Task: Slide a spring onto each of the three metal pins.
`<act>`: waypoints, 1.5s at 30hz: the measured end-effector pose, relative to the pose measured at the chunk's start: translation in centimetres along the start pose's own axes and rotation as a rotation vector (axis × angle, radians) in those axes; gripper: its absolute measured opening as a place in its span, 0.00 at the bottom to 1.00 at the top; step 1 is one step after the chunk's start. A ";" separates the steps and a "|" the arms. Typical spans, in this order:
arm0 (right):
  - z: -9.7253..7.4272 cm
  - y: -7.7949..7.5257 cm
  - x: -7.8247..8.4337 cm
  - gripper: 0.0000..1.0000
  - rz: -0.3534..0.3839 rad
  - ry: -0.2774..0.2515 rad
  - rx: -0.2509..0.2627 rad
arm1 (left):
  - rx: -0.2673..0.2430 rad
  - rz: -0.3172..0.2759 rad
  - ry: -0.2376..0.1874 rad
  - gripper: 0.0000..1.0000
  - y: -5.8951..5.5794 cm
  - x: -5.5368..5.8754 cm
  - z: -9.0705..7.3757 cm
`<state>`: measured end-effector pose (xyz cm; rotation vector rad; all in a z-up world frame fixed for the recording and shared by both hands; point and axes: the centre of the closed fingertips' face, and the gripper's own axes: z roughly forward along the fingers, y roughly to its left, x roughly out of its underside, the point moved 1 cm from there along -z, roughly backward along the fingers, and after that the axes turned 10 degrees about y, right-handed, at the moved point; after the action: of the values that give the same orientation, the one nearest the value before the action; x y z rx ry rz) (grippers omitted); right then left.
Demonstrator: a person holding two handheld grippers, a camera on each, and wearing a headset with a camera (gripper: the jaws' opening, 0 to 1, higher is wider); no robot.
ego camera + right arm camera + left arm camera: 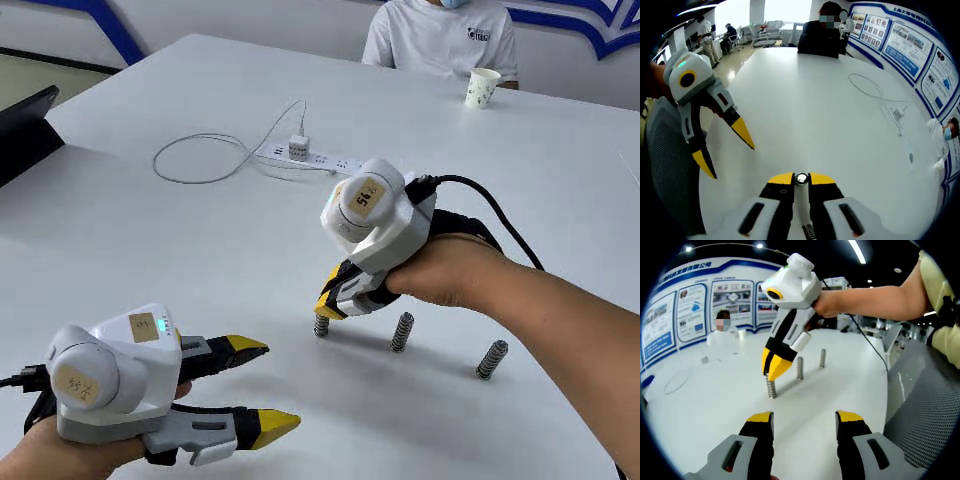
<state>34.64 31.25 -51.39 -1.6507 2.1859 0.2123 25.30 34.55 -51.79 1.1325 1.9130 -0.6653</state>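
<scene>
I have plenty of open white tabletop point(200, 250) to work over: its near and middle stretches are bare, and the clutter sits well away at the far side. There a power strip point(310, 157) lies with its looped cable point(200, 160), and a paper cup point(482, 88) stands in front of a seated person point(440, 35); I cannot tell what the cup holds. A dark flat device point(22, 130) lies at the left edge. In the left gripper view the tabletop's edge runs down the right side, with grey mesh point(925, 400) beyond it. My right hand point(445, 270) reaches in from the right with its forearm low over the surface. It tips the right tool point(328, 308) steeply downward onto the leftmost pin point(801, 200). In the right gripper view the jaws are drawn together on that pin's shaft, its rounded end showing between the yellow tips. The left gripper view shows the tips resting right above the leftmost spring point(321, 325), which stands upright on the surface. The middle spring point(401, 331) and the right spring point(491, 359) stand upright on their pins just beyond, in a row and apart from each other. My left hand point(60, 450) holds the left tool point(272, 385) low at the near left. It lies roughly level, pointing toward the row, with its jaws apart and nothing between them.
</scene>
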 end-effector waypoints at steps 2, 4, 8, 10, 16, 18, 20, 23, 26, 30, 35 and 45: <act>0.2 0.1 0.1 0.12 0.004 0.003 -0.004 | 0.000 -0.001 0.000 0.50 0.0 0.0 0.0; 0.4 0.1 0.2 0.12 0.006 0.002 -0.004 | -0.001 -0.002 0.001 0.50 0.1 0.0 0.0; 0.3 0.1 0.1 0.12 0.014 -0.006 -0.005 | 0.000 -0.003 0.002 0.51 0.1 0.0 0.0; 0.3 0.1 0.2 0.12 0.014 -0.006 -0.005 | 0.001 -0.002 0.002 0.51 0.0 0.0 0.0; 0.4 0.3 0.3 0.16 0.010 -0.012 -0.009 | 0.002 -0.001 -0.001 0.51 0.0 -0.1 0.1; 0.4 0.2 0.4 0.16 0.011 -0.016 -0.006 | 0.001 0.000 0.000 0.51 0.1 -0.1 0.1; 0.2 0.2 0.4 0.18 0.014 -0.022 -0.003 | 0.002 -0.001 0.000 0.51 0.1 -0.1 0.1; -0.1 0.0 0.6 0.20 0.016 -0.026 0.004 | 0.001 0.001 0.001 0.51 0.1 -0.1 0.0; -0.4 0.0 0.9 0.22 0.018 -0.030 0.005 | 0.001 0.004 0.000 0.51 0.2 -0.2 0.0; -0.9 -0.1 1.4 0.25 0.022 -0.034 0.015 | 0.001 0.007 -0.001 0.51 0.2 -0.4 0.1; -1.8 -0.4 1.9 0.27 0.043 -0.050 0.028 | 0.002 0.013 -0.001 0.51 0.1 -0.7 0.2; -3.4 -0.9 3.4 0.30 0.091 -0.076 0.058 | 0.000 0.019 -0.004 0.52 0.2 -1.0 0.2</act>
<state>33.95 26.78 -49.49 -1.4903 2.1912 0.2303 25.80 34.02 -51.05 1.1471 1.8971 -0.6570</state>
